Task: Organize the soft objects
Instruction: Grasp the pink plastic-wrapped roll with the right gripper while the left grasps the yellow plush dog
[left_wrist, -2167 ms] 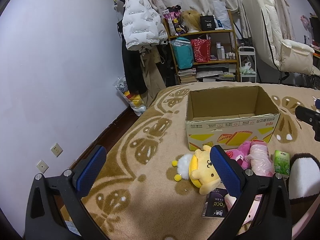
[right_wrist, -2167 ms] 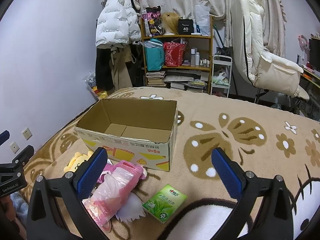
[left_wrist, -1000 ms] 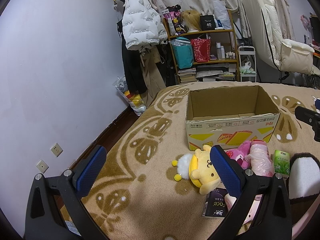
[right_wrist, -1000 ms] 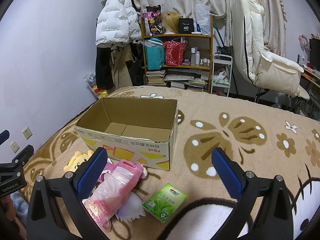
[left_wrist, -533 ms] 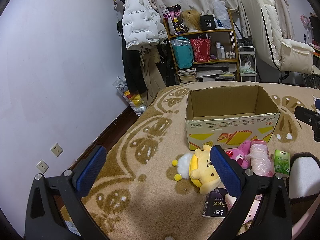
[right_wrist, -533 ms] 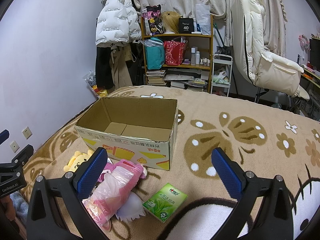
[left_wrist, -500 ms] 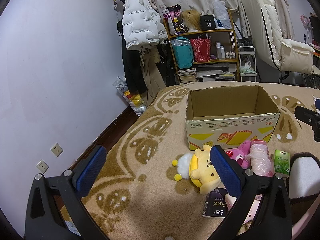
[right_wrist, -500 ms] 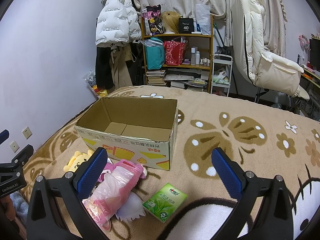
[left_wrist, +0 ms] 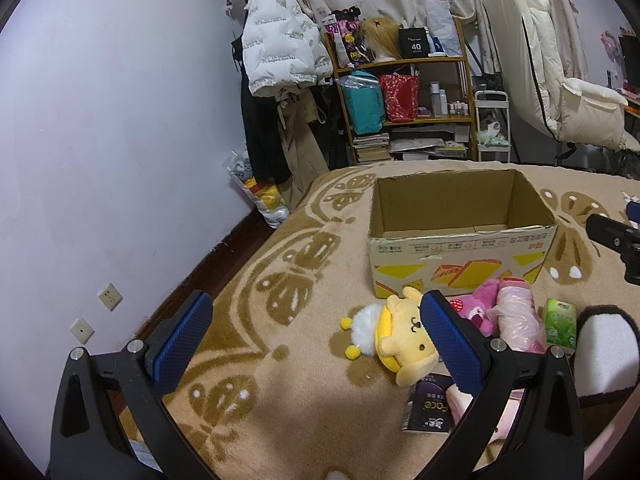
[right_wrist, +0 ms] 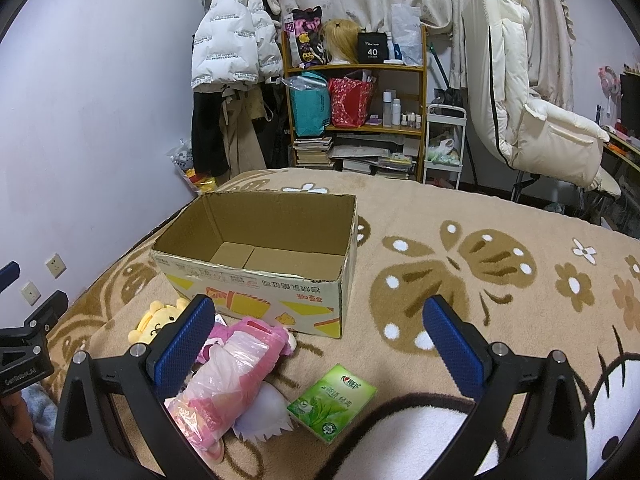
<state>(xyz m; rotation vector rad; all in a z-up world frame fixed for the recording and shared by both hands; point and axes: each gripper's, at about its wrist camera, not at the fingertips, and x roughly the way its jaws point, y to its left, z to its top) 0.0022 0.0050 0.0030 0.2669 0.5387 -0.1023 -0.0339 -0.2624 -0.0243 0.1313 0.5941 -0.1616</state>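
Note:
An open, empty cardboard box (left_wrist: 460, 252) (right_wrist: 256, 280) stands on the tan patterned blanket. In front of it lie a yellow plush (left_wrist: 396, 336) (right_wrist: 154, 320), a pink plush (left_wrist: 478, 312) (right_wrist: 256, 332), a pink item in a clear bag (left_wrist: 516, 320) (right_wrist: 216, 384), a green tissue pack (left_wrist: 560, 322) (right_wrist: 332, 402) and a black "face" box (left_wrist: 430, 408). My left gripper (left_wrist: 316, 344) is open and empty, hovering left of the yellow plush. My right gripper (right_wrist: 316, 344) is open and empty above the tissue pack.
A wooden shelf (right_wrist: 356, 120) with bags and books, hanging coats (right_wrist: 232, 52) and a cream recliner (right_wrist: 532, 120) stand beyond the blanket. A wall (left_wrist: 100, 160) with sockets runs along the left. The other gripper shows at the right edge of the left wrist view (left_wrist: 616, 240).

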